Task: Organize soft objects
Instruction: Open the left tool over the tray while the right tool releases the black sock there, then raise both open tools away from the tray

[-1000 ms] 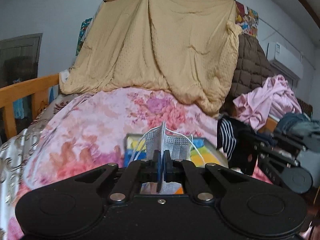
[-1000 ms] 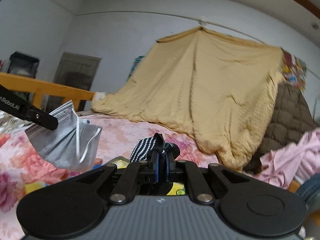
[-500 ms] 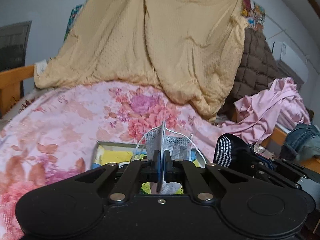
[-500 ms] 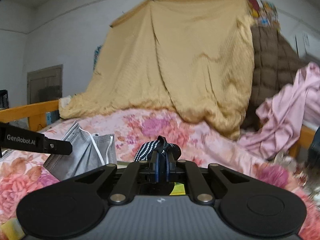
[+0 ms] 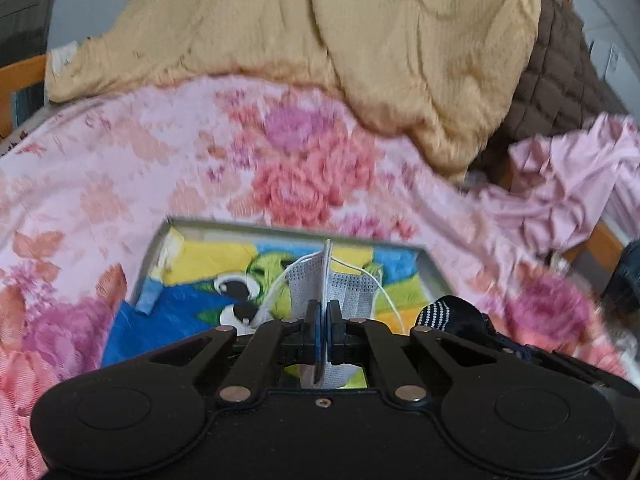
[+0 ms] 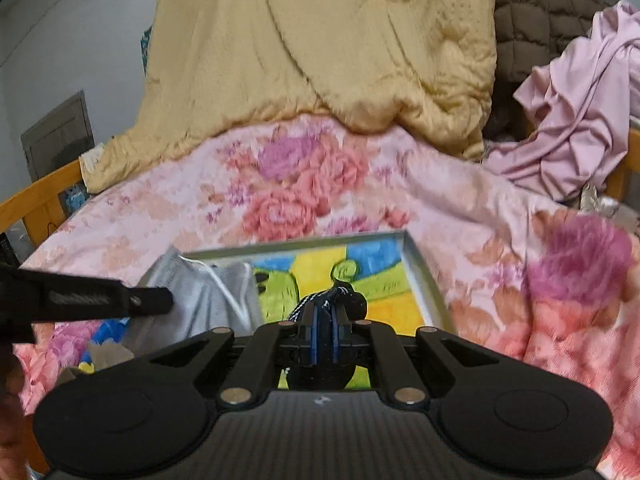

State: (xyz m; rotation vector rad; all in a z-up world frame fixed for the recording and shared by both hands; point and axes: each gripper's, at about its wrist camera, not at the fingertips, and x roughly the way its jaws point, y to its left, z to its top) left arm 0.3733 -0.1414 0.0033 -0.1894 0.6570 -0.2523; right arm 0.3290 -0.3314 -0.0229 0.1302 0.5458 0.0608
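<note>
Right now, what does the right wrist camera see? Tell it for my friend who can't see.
The right tool is shut on a dark sock with white stripes above a tray with a bright cartoon picture on a pink flowery bedspread. On the left, the left tool holds a grey face mask over the same tray. A yellow quilt hangs behind.

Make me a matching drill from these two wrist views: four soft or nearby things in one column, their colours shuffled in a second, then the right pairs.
Things:
1. face mask in the left gripper
2. sock in the right gripper
3. hanging quilt
4. crumpled garment

Colours:
A. tan yellow
B. pale pink
C. grey with white loops
D. dark with white stripes

Pairs: 1-C, 2-D, 3-A, 4-B
</note>
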